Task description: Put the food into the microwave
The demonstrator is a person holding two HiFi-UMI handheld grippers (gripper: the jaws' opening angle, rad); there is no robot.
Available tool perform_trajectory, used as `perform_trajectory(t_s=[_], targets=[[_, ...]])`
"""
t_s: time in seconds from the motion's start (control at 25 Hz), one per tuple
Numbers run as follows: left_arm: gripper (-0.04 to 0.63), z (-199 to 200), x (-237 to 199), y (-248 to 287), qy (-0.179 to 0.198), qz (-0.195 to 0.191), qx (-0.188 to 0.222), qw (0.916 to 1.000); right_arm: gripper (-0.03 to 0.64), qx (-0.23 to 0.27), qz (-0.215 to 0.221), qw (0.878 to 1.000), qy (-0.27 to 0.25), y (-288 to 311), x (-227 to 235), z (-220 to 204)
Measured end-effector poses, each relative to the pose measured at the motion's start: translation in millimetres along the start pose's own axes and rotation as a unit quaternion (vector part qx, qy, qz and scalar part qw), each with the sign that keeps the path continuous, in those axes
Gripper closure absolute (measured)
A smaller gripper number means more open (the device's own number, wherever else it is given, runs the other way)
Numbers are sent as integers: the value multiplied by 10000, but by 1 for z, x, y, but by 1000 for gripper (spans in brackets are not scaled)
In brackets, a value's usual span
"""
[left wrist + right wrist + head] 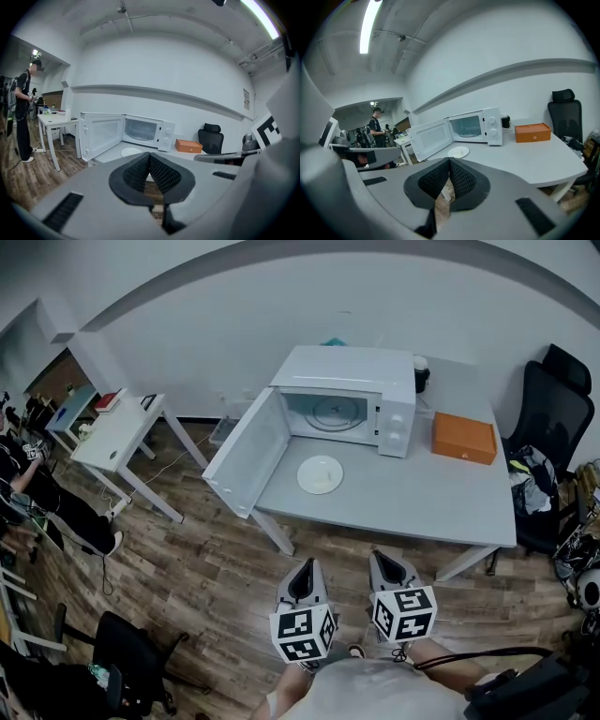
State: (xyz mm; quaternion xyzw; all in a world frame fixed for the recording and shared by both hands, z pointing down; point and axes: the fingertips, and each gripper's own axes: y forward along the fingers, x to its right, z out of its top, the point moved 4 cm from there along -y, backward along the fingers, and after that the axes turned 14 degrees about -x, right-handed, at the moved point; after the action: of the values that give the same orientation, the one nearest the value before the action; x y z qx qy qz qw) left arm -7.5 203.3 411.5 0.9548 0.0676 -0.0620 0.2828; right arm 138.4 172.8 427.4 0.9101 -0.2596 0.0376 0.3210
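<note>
White plate of food [320,473] sits on the table [422,498] just in front of the microwave [349,395], whose door [246,454] is open wide. Nothing is lifted yet: my left gripper [304,568] and right gripper [382,563] hang well back, jaws together, both empty.

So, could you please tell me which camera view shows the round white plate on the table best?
The head view: it looks down on the round white plate, showing its whole outline. Both gripper views catch it nearly edge-on, as a thin flattened oval.
</note>
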Motion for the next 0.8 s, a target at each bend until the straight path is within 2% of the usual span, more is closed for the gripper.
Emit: perform_trajectory(t_s=[0.44,0.8], targets=[[594,-2,-16,26,-127,-29,-155,9998,600,-181,-26,9998,93,29,5,4],[594,48,-47,85,-29,-146,65,9999,600,48,-147,9998,78,85,14,54]])
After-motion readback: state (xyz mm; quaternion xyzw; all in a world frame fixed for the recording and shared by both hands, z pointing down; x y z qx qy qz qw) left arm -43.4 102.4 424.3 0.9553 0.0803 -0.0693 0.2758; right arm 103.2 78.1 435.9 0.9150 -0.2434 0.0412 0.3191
